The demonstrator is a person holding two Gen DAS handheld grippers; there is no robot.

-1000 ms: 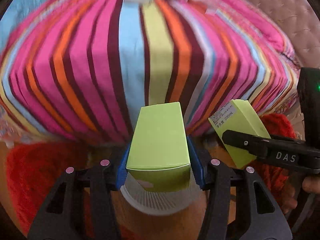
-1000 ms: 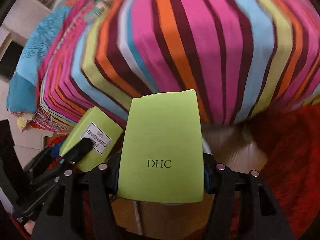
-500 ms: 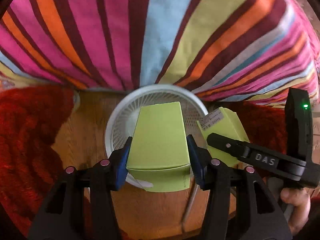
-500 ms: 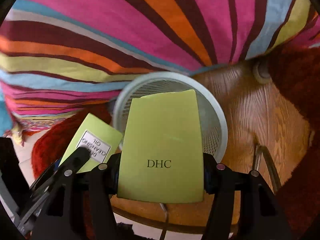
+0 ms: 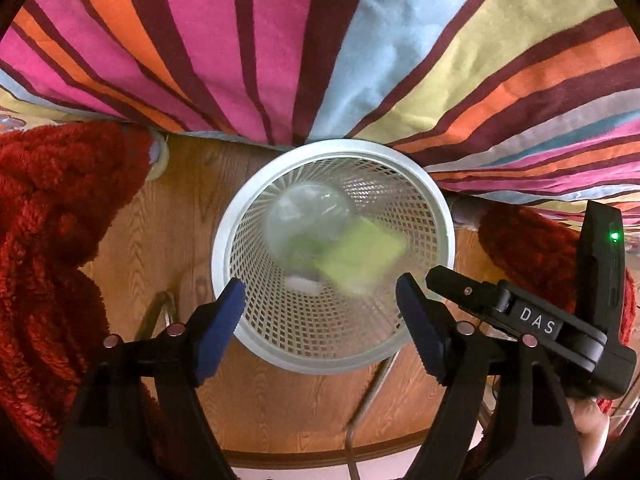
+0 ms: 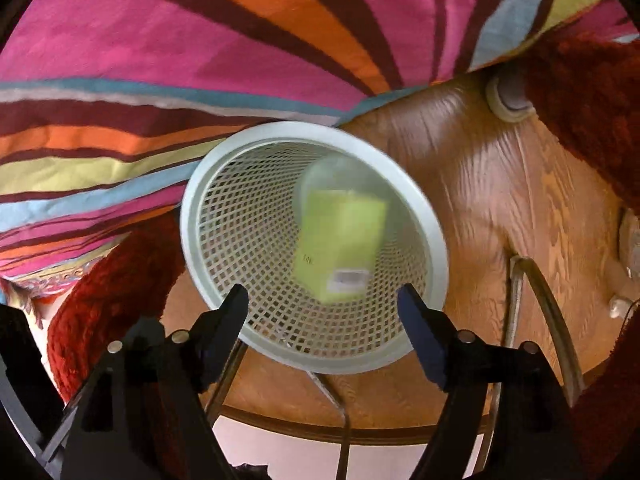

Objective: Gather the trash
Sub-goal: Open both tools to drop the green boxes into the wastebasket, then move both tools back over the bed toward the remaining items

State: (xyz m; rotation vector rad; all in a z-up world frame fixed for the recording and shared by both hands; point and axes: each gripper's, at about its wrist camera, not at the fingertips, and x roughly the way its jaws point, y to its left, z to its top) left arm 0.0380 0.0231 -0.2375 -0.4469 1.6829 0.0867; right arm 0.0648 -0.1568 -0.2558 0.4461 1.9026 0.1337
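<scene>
Wooden floor [image 5: 168, 216] — striped bedcover [image 5: 280, 40], red rug [image 5: 44, 240]

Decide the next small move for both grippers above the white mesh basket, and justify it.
Probably lift both away. The left gripper and right gripper have just been opening, nothing between them; green boxes blur inside the basket.

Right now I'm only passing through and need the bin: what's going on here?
A person is dropping trash into the white mesh basket. Both the left gripper and the right gripper hang over it; their jaws have just been opening, with nothing between them. A blurred green box is inside the basket.
</scene>
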